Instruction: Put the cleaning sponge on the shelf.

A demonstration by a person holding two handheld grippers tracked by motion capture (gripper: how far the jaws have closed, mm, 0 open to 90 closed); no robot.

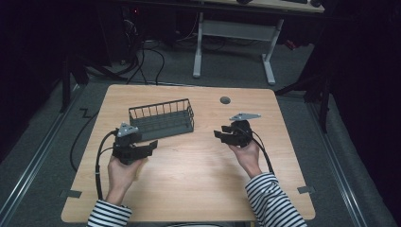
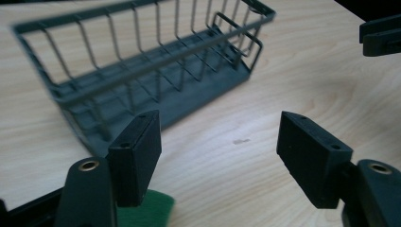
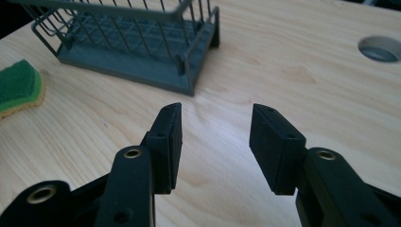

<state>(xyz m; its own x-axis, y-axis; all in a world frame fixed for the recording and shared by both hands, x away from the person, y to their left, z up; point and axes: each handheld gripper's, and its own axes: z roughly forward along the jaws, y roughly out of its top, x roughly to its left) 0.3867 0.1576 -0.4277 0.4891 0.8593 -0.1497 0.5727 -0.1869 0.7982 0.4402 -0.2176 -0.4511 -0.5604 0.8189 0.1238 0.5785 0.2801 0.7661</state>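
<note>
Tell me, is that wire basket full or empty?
Empty: the basket shows only its bare grid floor; the green sponge lies outside it on the table.

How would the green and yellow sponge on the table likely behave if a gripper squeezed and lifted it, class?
The sponge looks like soft foam under a green scouring layer, so it would probably squash between the jaws. It lies flat, so it is unlikely to roll. It is probably light for its size, and its rough face should resist slipping.

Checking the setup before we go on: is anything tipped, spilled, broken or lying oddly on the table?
Nothing stands out. The wire basket stands upright and empty on the table, with no spill or damage. A green sponge lies flat beside it. Both claws, left and right, are open with nothing between them.
</note>
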